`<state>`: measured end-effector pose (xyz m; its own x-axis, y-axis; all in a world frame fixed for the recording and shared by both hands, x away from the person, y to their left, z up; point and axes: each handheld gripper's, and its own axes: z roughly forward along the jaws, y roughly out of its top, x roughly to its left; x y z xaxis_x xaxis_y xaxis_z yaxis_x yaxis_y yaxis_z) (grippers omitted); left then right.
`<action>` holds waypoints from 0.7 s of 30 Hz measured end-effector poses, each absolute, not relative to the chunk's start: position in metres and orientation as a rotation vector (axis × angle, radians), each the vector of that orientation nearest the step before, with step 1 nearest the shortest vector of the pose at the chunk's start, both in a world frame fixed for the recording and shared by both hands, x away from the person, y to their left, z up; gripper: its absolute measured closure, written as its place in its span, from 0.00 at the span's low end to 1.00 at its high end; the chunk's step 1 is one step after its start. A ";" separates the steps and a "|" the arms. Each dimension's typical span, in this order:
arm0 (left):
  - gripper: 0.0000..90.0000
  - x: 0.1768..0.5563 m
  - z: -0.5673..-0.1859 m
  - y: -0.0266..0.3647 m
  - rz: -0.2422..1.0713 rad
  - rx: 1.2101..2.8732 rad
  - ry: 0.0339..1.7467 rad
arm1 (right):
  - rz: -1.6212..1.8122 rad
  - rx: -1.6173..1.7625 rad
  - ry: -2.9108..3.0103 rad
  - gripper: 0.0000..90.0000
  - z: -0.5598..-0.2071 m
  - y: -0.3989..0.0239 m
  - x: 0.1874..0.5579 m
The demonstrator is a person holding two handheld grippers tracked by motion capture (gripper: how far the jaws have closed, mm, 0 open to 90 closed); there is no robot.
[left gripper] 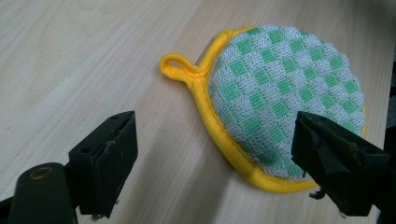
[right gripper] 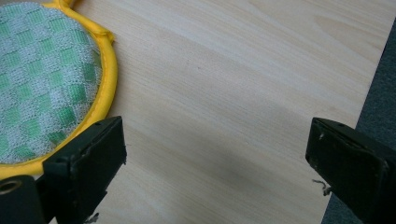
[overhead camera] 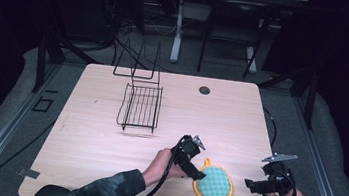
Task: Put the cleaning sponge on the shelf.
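Two grippers with jaws apart and empty flank the round pot holder (overhead camera: 213, 184) near the table's (overhead camera: 106, 145) front edge; left gripper (left gripper: 215, 154) straddles its yellow rim, right gripper (right gripper: 217, 161) beside it; best to lower squarely before closing.

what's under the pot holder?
The pot holder lies flat on the wooden table; bare wood shows all round its yellow rim. Whatever is directly beneath it is covered, though nothing lifts it or pokes out.
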<state>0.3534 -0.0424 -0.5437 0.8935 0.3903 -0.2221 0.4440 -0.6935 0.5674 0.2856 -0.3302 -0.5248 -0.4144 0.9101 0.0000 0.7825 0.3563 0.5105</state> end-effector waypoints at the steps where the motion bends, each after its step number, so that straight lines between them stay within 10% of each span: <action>1: 0.18 0.353 -0.544 -0.042 -0.111 2.417 0.597 | 0.642 1.505 2.339 0.05 -0.525 -0.330 0.286; 21: 0.58 0.356 -0.554 -0.053 -0.201 2.401 0.616 | 0.650 1.512 2.337 0.05 -0.525 -0.332 0.286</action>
<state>0.3557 -0.0531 -0.5536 0.8782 0.3795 -0.2911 0.4782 -0.6831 0.5520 0.2859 -0.3321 -0.5251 -0.4117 0.9113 0.0070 0.7841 0.3504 0.5122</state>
